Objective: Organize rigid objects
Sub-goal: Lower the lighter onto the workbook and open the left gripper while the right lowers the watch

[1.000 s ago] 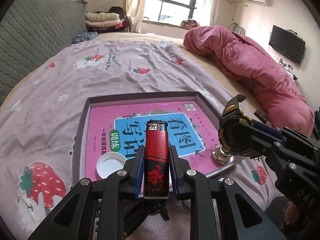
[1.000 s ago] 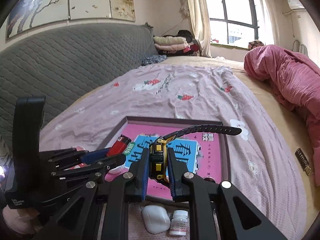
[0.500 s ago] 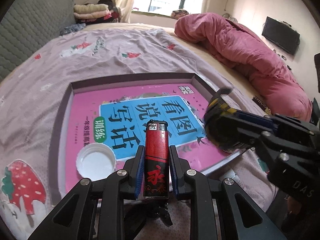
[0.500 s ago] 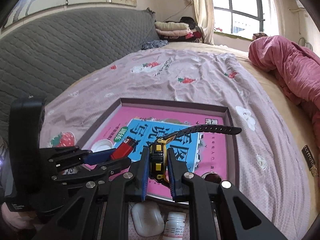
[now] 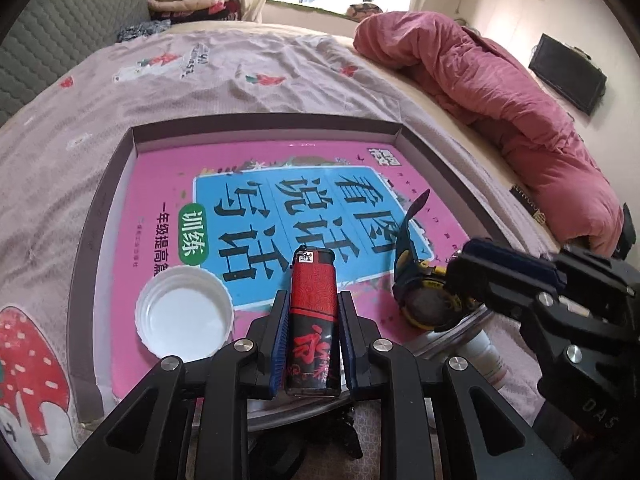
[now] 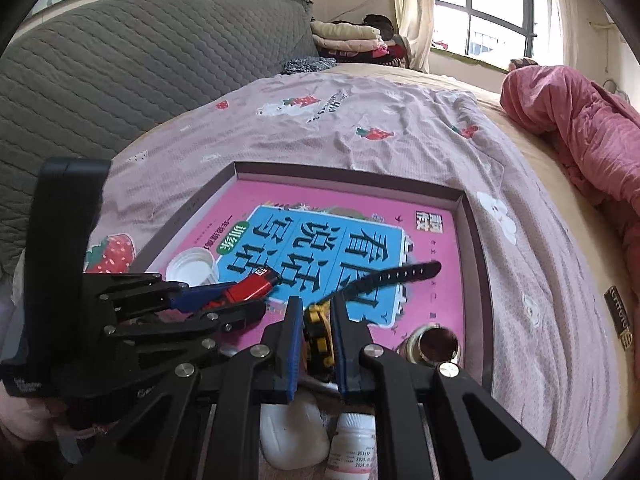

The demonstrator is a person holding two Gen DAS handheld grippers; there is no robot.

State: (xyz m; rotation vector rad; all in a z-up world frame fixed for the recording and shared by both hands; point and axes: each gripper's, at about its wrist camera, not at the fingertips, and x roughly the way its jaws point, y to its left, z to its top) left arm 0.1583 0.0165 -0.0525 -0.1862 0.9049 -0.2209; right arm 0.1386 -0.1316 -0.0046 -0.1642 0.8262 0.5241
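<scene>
My left gripper (image 5: 313,312) is shut on a red and black lighter (image 5: 312,320), held low over the near edge of a shallow brown tray (image 5: 260,120) lined with a pink and blue book (image 5: 280,208). My right gripper (image 6: 316,316) is shut on a yellow and black wristwatch (image 6: 320,336) whose black strap (image 6: 396,276) juts out over the book. In the left wrist view the right gripper (image 5: 448,280) holds the watch (image 5: 420,296) at the tray's near right. The lighter also shows in the right wrist view (image 6: 252,286).
A white bottle cap (image 5: 184,316) lies in the tray's near left. A small metal cup (image 6: 434,344) stands in its near right corner. A white earbud case (image 6: 292,432) and a white pill bottle (image 6: 352,444) lie on the bedsheet below the tray. A pink duvet (image 5: 500,92) is at right.
Both grippers have moved forward and down over the tray, each still holding its object. The tray looks larger and closer.
</scene>
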